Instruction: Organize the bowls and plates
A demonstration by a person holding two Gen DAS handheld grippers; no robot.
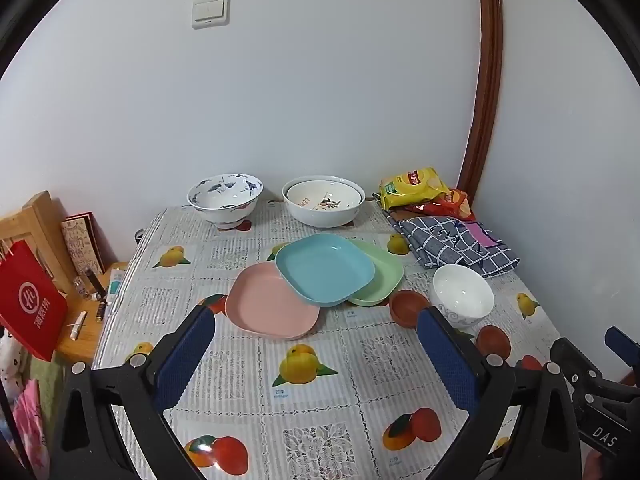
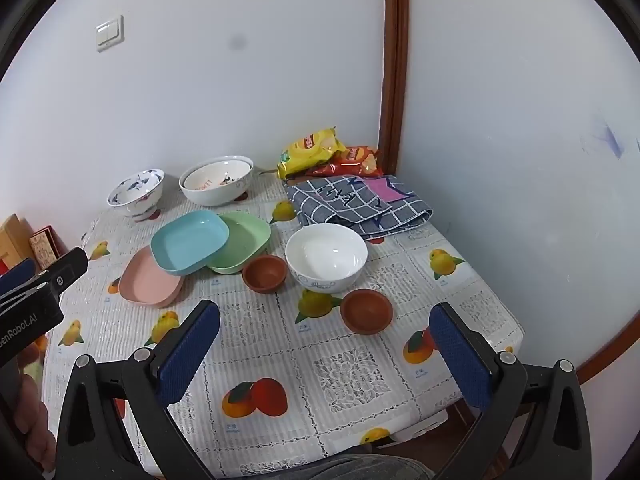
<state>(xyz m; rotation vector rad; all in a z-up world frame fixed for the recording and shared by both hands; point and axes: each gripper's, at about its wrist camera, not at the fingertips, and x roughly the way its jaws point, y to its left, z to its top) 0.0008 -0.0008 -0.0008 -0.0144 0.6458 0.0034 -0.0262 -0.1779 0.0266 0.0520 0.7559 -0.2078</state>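
On the fruit-print worktop (image 1: 320, 380), ahead of the left tool (image 1: 316, 344), whose fingers are spread with nothing between them, lie a pink plastic plate (image 1: 272, 308), a blue plate (image 1: 325, 268) overlapping it, and a green plate (image 1: 380, 280). Ahead of the equally released right tool (image 2: 325, 340) sit two small brown bowls (image 2: 265, 273) flanking a white ceramic bowl (image 2: 326, 258).

Left tool (image 1: 316, 344) agape above tablecloth (image 1: 320, 360); blue plate (image 1: 324, 268) overlaps pink plate (image 1: 272, 306).
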